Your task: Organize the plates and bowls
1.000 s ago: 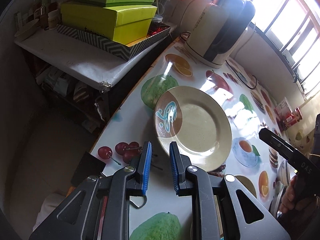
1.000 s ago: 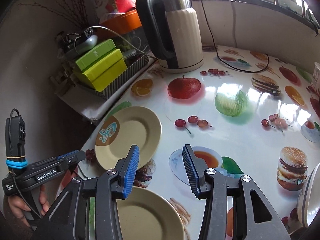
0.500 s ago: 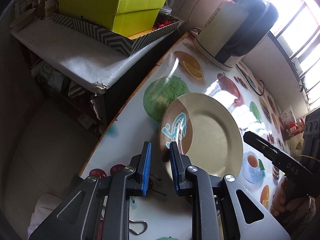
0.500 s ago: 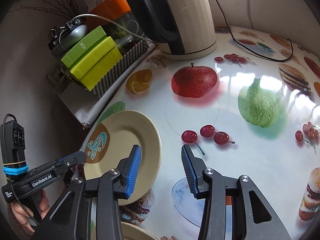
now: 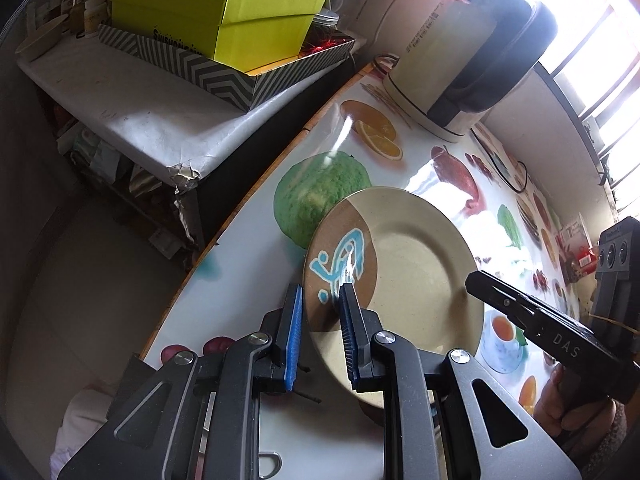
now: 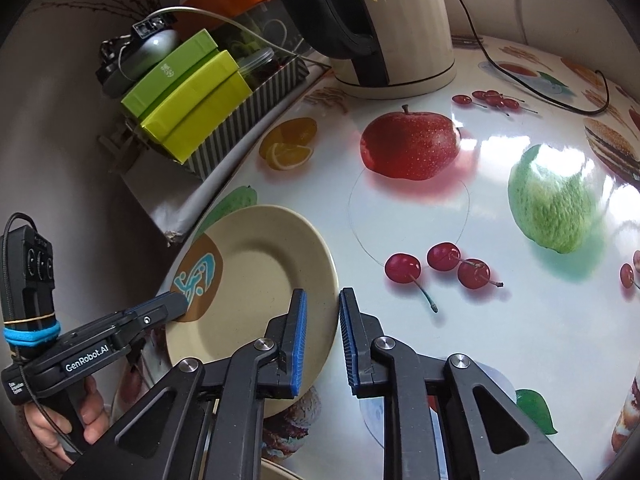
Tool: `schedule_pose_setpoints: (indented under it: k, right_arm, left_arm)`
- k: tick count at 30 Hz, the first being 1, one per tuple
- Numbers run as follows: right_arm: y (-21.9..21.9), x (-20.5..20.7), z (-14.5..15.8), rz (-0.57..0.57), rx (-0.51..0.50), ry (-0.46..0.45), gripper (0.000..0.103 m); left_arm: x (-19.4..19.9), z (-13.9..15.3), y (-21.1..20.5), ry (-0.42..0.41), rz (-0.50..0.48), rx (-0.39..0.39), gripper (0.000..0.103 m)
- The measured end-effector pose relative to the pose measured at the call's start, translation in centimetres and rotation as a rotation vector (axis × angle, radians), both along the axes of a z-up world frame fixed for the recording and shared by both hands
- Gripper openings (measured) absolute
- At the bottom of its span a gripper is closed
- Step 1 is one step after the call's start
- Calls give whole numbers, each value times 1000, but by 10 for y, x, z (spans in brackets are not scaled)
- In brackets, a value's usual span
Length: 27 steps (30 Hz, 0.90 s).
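Note:
A beige plate point(image 5: 416, 272) with a brown patch and a blue motif lies near the left edge of the fruit-print table point(image 5: 248, 256). My left gripper point(image 5: 320, 288) straddles the plate's rim at the brown patch. Its jaws stand narrow, and a thin gap shows between the outer pad and the rim. My right gripper point(image 6: 323, 292) straddles the opposite rim of the plate point(image 6: 256, 272). Its jaws are closing, with the rim filling the gap between the pads. Each gripper shows in the other's view: the left gripper point(image 6: 176, 304) and the right gripper point(image 5: 474, 282).
A cream and black kettle point(image 6: 392, 20) stands at the back of the table with its cord trailing right. Green boxes point(image 5: 224, 12) sit in a striped tray on a side shelf point(image 5: 152, 120) beyond the table's left edge. A sliver of another plate point(image 6: 276, 471) shows at the bottom.
Both grippers have come down to the plate, one from each side. The right jaws have narrowed around its rim. The left jaws have kept the same narrow gap.

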State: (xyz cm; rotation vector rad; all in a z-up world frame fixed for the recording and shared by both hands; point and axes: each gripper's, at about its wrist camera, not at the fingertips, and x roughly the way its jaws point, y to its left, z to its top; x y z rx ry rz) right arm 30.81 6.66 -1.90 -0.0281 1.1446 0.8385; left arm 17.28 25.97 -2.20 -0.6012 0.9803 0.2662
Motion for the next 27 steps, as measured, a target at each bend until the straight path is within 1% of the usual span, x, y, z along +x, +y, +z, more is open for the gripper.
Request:
schedule_pose_setpoints:
  k: [4,6,10,15,18,22,27]
  right_arm:
    - [-1,2,-2,-9,3,13,14]
    - [-2,4,-3,-15,16,29,14]
    - [-1,4,-2,-18,16,27,14]
    - [-5,7,-5,-35,47,65,14]
    - [-6,6,-5,-35,57,72,14]
    - [-10,12,-10,-51,103,136,15]
    - [-8,11,-9,-52,98,134,15]
  left_arm:
    - [1,0,0,-4,5,6,19]
    - [0,1,0,-6,12,8,19]
    - [0,0,0,-11,18,9,19]
    - [1,0,0,-11,21,15,19]
    - [1,0,1,-14,20,10,19]
    - [3,0,0,-7,17,17,19]
    - [2,0,0,-14,29,15,19]
